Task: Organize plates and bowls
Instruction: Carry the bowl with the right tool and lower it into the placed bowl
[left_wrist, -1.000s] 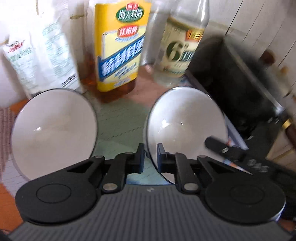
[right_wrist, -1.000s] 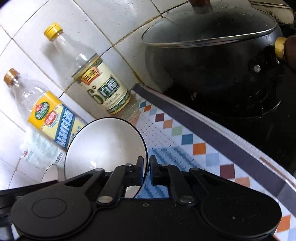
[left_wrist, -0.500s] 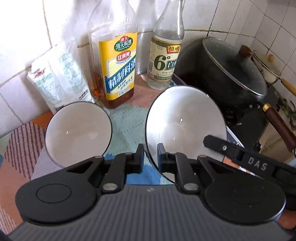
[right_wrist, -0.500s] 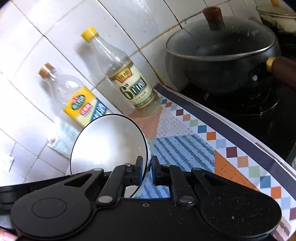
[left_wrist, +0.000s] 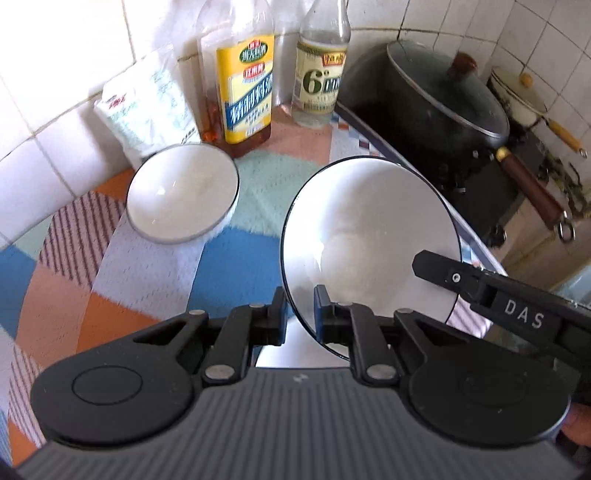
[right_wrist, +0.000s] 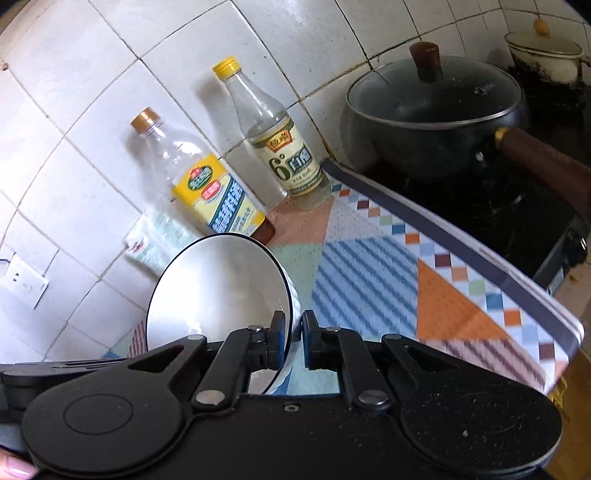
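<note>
The left gripper is clamped on the near rim of a white bowl, and the right gripper is clamped on the opposite rim of that same bowl, so the bowl hangs tilted between the two tools above the patterned mat. Compared with one second ago, both grippers have risen and drawn back with the bowl, grip unchanged. The second bowl now appears smaller and farther off, resting on the mat just in front of the yellow-label bottle, with the lidded black pot fully in view.
</note>
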